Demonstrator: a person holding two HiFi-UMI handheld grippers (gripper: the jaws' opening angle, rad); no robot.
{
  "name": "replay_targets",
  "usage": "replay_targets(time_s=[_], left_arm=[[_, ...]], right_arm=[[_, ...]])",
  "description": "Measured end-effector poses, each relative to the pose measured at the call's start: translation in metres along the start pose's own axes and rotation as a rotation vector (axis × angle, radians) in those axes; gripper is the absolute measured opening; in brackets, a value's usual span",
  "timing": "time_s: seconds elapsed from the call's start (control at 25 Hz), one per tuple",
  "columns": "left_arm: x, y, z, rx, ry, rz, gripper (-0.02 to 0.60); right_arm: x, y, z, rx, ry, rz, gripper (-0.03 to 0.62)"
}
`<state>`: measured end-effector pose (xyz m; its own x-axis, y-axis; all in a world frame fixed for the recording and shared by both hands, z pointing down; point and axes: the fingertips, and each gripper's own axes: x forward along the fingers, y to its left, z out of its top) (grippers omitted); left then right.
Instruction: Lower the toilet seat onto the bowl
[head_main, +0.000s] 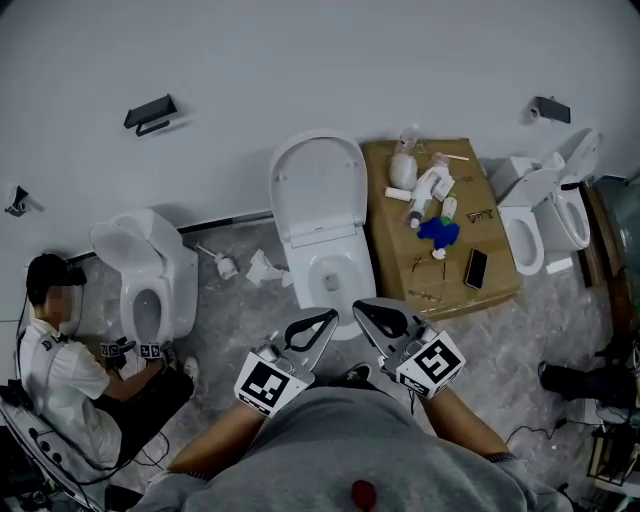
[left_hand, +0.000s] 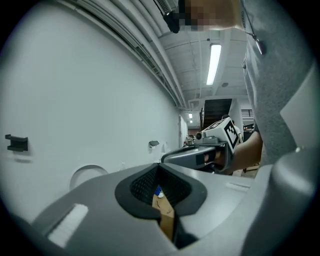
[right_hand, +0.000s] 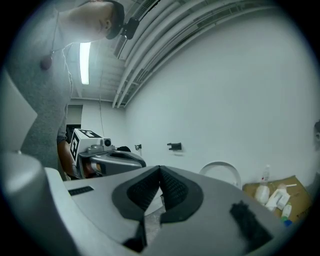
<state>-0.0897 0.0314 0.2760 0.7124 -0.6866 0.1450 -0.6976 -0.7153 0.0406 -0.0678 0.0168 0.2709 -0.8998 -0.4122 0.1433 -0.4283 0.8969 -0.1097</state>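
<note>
Head view, toilet seat (head_main: 318, 188): raised, standing upright behind the bowl (head_main: 335, 275) against the wall, not resting on the bowl.
Head view, left hand-held gripper (head_main: 328, 320): just in front of the bowl's near rim, jaws pressed together, nothing in them.
Head view, right hand-held gripper (head_main: 360, 306): beside the left one, also just in front of the bowl's near rim, jaws together and empty.
Head view, cardboard box (head_main: 470, 290): just right of the bowl, with bottles (head_main: 403, 168) on top.
Head view, seated person (head_main: 60, 370): well to the left of the bowl, on the floor by another toilet.
Left gripper view, left hand-held gripper (left_hand: 159, 168): the dark pads meet at the tips and grip nothing. A strip of cardboard shows behind the slit lower down.
Left gripper view, right hand-held gripper (left_hand: 200, 156): just beyond the left one's jaws, to their right.
Right gripper view, right hand-held gripper (right_hand: 160, 171): pads closed on each other, holding nothing.
Right gripper view, toilet seat (right_hand: 220, 169): its white rounded top shows beyond the jaws, apart from them.
</note>
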Motion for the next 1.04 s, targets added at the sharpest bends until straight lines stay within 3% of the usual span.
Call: replay_targets(time_s=[0.76, 0.92, 1.04], left_arm=[[0.002, 0.019, 0.003, -0.017, -0.008, -0.001, 0.009], [0.003, 0.019, -0.003, 0.056, -0.016, -0.030, 0.009], [0.002, 0.023, -0.004, 0.033, -0.014, -0.022, 0.009]], right_arm=[[0.016, 0.002, 0.008, -0.012, -0.022, -0.016, 0.014], [0.019, 0.001, 0.007, -0.010, -0.021, -0.020, 0.014], [0.024, 0.002, 0.004, -0.009, -0.019, -0.019, 0.014]])
